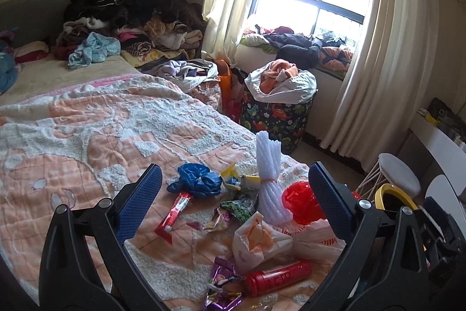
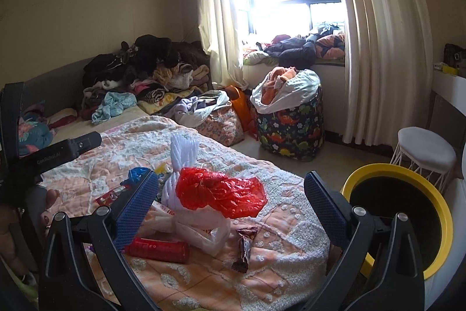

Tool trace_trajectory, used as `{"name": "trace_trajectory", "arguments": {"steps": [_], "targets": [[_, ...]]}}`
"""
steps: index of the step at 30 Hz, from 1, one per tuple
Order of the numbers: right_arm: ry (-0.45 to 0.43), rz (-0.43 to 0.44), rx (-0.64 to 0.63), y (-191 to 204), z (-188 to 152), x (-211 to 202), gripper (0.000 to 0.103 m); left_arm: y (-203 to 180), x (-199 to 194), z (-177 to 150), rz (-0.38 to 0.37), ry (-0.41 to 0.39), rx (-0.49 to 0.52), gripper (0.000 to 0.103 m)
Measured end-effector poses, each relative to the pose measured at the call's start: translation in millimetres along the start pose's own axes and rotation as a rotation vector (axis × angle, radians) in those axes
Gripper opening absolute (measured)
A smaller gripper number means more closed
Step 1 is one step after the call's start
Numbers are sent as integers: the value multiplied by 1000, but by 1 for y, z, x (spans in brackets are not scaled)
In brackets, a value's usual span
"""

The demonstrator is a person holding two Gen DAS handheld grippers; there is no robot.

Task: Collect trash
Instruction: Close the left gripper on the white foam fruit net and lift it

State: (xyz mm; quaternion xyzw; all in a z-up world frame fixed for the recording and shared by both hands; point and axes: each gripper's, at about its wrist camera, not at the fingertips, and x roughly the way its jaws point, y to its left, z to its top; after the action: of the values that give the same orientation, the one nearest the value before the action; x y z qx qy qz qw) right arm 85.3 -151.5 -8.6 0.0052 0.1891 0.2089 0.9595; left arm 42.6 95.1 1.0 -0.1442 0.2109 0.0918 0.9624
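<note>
Trash lies scattered on the foot of the bed: a white foam net [image 1: 269, 179] [image 2: 182, 162], a red plastic bag [image 1: 303, 201] [image 2: 221, 191], a blue bag [image 1: 198, 179], a red bottle [image 1: 276, 277] [image 2: 158, 248], a red wrapper [image 1: 173, 214], a clear bag [image 1: 259, 241] [image 2: 201, 229], a brown snack wrapper [image 2: 244, 248] and purple foil [image 1: 222, 280]. My left gripper [image 1: 234, 200] hangs open above the pile, holding nothing. Over the bed's corner my right gripper [image 2: 231, 203] is open too and empty. A yellow-rimmed black bin [image 2: 399, 212] [image 1: 393, 196] stands on the floor to the right.
Piles of clothes [image 1: 125, 19] cover the head of the bed and the window sill [image 1: 297, 42]. A dinosaur-print hamper [image 1: 276, 112] [image 2: 291, 121] and an orange bag [image 2: 241, 104] stand on the floor by the curtains. A white stool [image 2: 425, 150] is beside the bin.
</note>
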Motion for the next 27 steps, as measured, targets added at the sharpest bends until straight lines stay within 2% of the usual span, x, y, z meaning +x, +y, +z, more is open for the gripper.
{"name": "trace_trajectory", "arguments": {"steps": [10, 14, 16, 18, 21, 23, 24, 26, 27], "targets": [[178, 9, 130, -33, -4, 60, 97, -30, 54, 20, -74, 72, 38, 93], [238, 39, 180, -39, -9, 77, 97, -42, 85, 21, -100, 150, 55, 93], [261, 56, 190, -39, -10, 83, 97, -44, 102, 22, -103, 191, 62, 91], [276, 78, 193, -36, -11, 88, 96, -44, 120, 23, -107, 238, 56, 82], [323, 112, 194, -32, -14, 97, 83, -38, 150, 23, -103, 327, 13, 74], [347, 128, 207, -31, -16, 102, 70, -32, 167, 22, -110, 376, -26, 74], [352, 133, 211, -31, -16, 103, 66, -29, 173, 20, -116, 396, -44, 73], [354, 150, 213, -31, -14, 102, 50, -27, 182, 17, -131, 433, -67, 66], [352, 160, 212, -31, -13, 103, 46, -26, 185, 16, -134, 446, -75, 62]]}}
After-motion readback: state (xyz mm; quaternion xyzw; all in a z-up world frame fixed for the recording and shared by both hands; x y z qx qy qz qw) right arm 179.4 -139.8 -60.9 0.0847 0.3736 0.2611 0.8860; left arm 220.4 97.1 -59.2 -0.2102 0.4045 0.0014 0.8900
